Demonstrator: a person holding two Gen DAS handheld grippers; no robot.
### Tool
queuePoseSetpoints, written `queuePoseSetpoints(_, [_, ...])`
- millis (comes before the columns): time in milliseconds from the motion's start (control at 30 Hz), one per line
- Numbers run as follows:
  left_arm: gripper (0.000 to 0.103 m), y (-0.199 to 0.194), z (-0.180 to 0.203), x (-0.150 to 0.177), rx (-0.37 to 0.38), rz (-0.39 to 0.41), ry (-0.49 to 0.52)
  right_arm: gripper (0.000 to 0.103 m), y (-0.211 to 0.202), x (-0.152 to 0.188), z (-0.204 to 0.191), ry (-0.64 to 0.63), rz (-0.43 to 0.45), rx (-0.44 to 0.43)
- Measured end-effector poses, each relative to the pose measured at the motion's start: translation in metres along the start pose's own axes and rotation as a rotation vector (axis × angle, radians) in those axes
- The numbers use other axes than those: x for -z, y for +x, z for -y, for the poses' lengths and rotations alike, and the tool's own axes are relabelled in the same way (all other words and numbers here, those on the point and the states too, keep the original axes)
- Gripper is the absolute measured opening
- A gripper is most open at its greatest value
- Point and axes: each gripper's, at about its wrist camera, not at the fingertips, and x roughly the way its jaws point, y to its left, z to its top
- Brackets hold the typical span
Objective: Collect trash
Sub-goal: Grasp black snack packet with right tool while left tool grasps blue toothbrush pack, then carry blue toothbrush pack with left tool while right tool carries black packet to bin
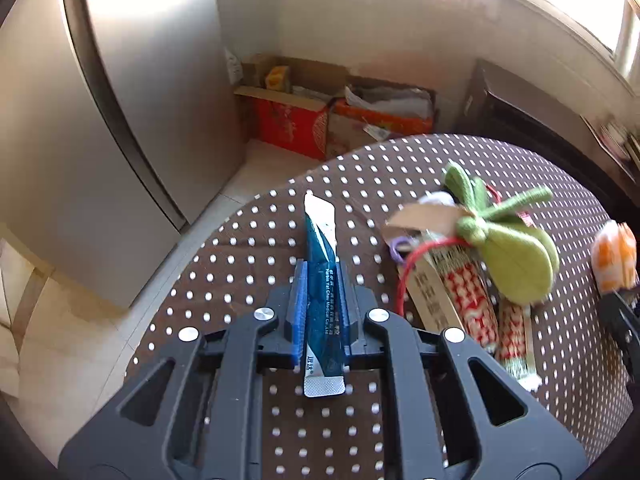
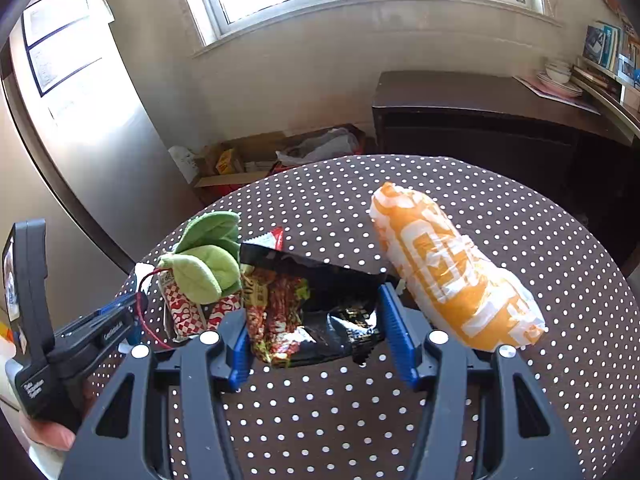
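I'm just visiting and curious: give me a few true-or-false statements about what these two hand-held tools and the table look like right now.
1. The left tool is clamped on a blue sachet. True.
2. The right tool has a black snack wrapper between its blue pads. True.
3. The tablecloth is plain white. False: it is brown with white dots.
4. The orange-and-white bag lies on the floor. False: it lies on the table.
5. A green plush toy lies on the table. True.
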Motion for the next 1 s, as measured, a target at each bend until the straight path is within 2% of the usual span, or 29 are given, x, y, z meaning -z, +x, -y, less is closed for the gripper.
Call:
queuePoseSetpoints(200, [0.010, -0.017, -0.020, 0.015, 0.080, -0.018, 0.009, 0.056, -0.009, 0.005, -0.009, -0.015, 0.005, -0.023])
queuePoseSetpoints(467, [0.010, -0.070, -0.059, 0.050, 0.087, 0.045, 0.010, 0.056, -0.029, 0.012, -0.028, -0.010, 0.020, -0.089])
queuePoseSetpoints(633, [0.010, -0.099, -0.083, 0.060, 0.064, 0.085, -0.017, 0.056, -0.058, 0.019, -0.067, -0.082, 0.067, -0.144])
queuePoseSetpoints(800, [0.010, -0.127, -0.112, 0.071, 0.040, 0.116, -0.051, 0.056, -0.077, 0.033, -0.117, -0.165, 0.065, -0.223])
queuePoseSetpoints(1000, [0.010, -0.143, -0.160, 0.087, 0.002, 0.134, -0.124, 0.056, -0.089, 0.052, -0.184, -0.270, 0.047, -0.310])
